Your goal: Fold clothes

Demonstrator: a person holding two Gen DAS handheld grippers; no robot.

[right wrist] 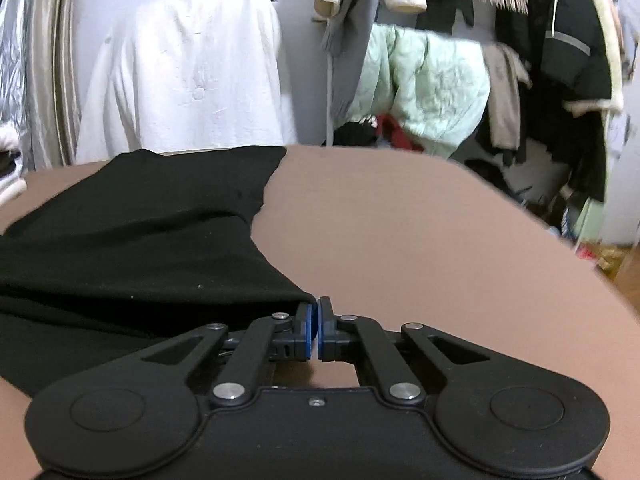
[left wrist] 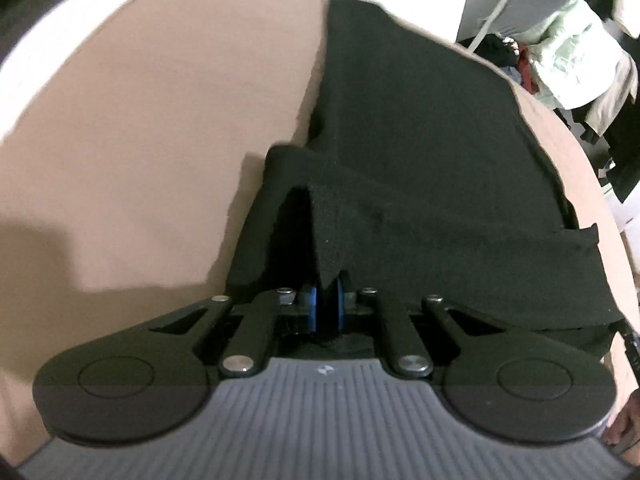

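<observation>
Left gripper [left wrist: 326, 280] was pinched on an edge of the black garment [left wrist: 420, 152], which was spread on the brown table [left wrist: 140, 120]. At the garment's other edge the right gripper [right wrist: 315, 312] was pressed together, just beside the cloth; no cloth was seen between its pads. Hanging clothes [right wrist: 432, 80] were seen behind the table.

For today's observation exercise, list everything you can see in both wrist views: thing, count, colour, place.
Garment: one, black, spread on the table, one fold raised.
Table: one, tan-pink, under the garment.
White cloth: one, white, hanging behind the table.
Green jacket: one, pale green, hung behind the table.
Dark coats: several, black, far right rack.
Left gripper: black with blue pads, shut on the garment's raised fold.
Right gripper: black with blue pads, shut, at the garment's edge; grip unclear.
</observation>
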